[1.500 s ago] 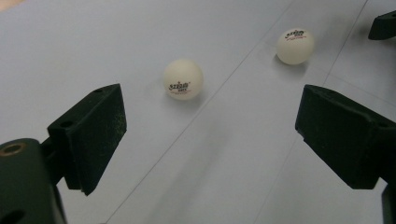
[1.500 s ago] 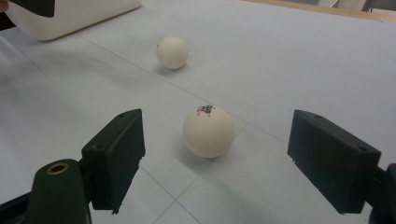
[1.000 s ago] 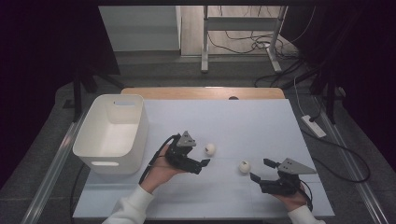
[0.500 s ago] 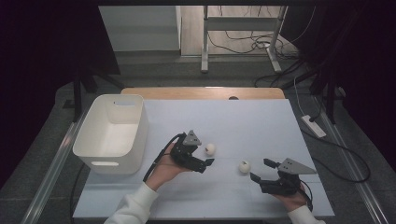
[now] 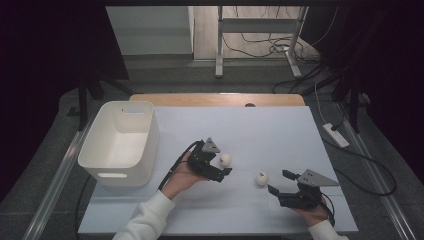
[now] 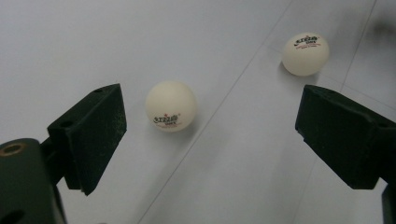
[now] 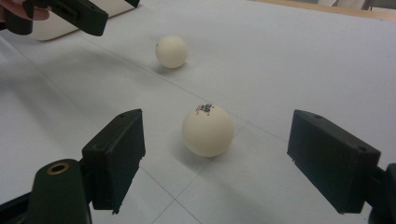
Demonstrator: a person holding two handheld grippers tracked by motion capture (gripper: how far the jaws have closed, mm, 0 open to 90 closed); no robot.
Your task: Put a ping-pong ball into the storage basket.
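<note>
On the white table (image 5: 280, 130), well left of the balls, stands an empty white bin (image 5: 120, 142), which looks like where they belong, though that is only a guess. The left gripper (image 5: 223, 166) and the right gripper (image 5: 276, 182) both stand wide open and hold nothing, each aimed at its own table tennis ball: the left ball (image 6: 171, 106) and the right ball (image 7: 208, 130) lie between the jaws, untouched. Being light and round, either ball could roll away if one jaw touches it first or the closing comes off-centre.
</note>
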